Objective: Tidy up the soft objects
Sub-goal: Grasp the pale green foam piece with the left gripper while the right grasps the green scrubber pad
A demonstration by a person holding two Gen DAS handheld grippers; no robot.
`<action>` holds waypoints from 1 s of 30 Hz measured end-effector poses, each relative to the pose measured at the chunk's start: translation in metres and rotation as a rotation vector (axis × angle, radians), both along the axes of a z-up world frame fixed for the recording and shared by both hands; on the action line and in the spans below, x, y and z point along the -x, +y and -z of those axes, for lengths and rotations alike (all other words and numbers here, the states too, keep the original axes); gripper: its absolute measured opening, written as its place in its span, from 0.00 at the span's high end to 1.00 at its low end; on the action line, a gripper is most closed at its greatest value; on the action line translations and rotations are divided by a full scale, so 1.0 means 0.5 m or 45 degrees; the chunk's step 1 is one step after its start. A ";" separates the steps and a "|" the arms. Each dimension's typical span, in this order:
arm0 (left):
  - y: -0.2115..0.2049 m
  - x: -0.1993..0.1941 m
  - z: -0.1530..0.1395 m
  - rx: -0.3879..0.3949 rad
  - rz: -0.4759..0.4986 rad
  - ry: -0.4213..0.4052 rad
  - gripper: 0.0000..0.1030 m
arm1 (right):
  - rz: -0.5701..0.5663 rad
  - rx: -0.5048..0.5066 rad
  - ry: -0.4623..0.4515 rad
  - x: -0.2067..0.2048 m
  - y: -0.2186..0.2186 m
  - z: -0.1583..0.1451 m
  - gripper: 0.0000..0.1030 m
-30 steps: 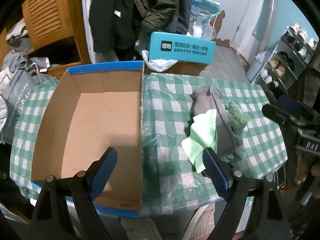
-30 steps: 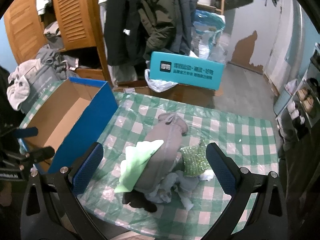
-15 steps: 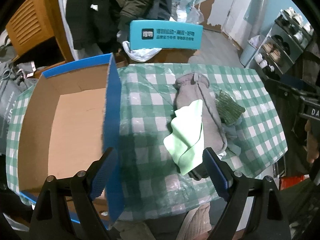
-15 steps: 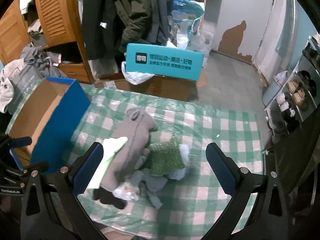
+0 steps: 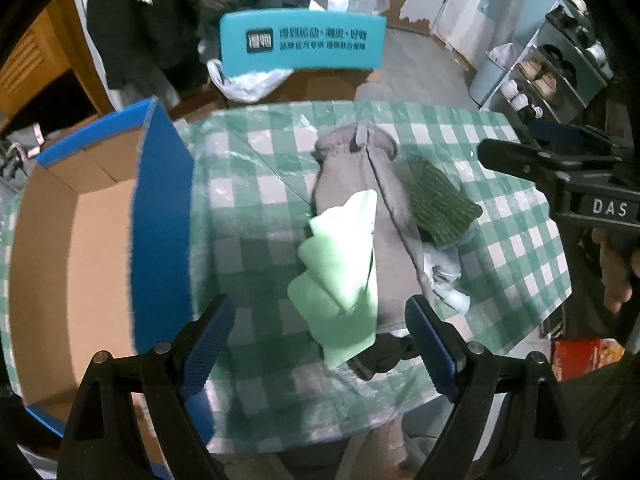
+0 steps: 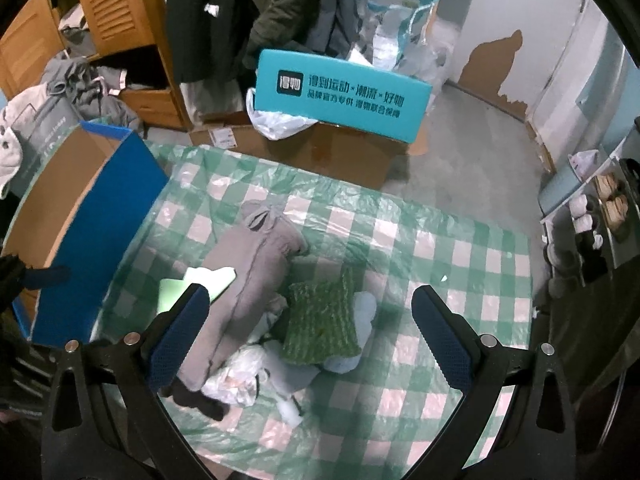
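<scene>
I'm working in a cluttered home, likely an entry or storage room. Beyond my jaws dark coats [image 6: 256, 12] hang beside a louvred wooden wardrobe [image 6: 116, 4], with a teal shoebox [image 6: 340, 94] just past the checked tablecloth [image 6: 460, 256]. A shoe rack [image 5: 560, 68] stands far right of them.

Two wrist fisheyes above one checked worktop [image 5: 256, 184]
Both look down and forward from the near edge, sharing the clothes pile [image 6: 256, 280] and blue box [image 5: 160, 216].
</scene>
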State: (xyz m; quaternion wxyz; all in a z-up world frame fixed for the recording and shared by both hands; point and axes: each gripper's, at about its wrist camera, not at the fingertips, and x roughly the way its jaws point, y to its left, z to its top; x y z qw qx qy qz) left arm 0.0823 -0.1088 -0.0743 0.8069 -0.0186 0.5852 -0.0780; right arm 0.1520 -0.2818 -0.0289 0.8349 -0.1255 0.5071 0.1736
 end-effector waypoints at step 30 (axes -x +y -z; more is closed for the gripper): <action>-0.017 -0.058 0.155 0.163 -0.034 0.159 0.27 | 0.064 0.122 0.242 -0.043 -0.033 0.221 0.15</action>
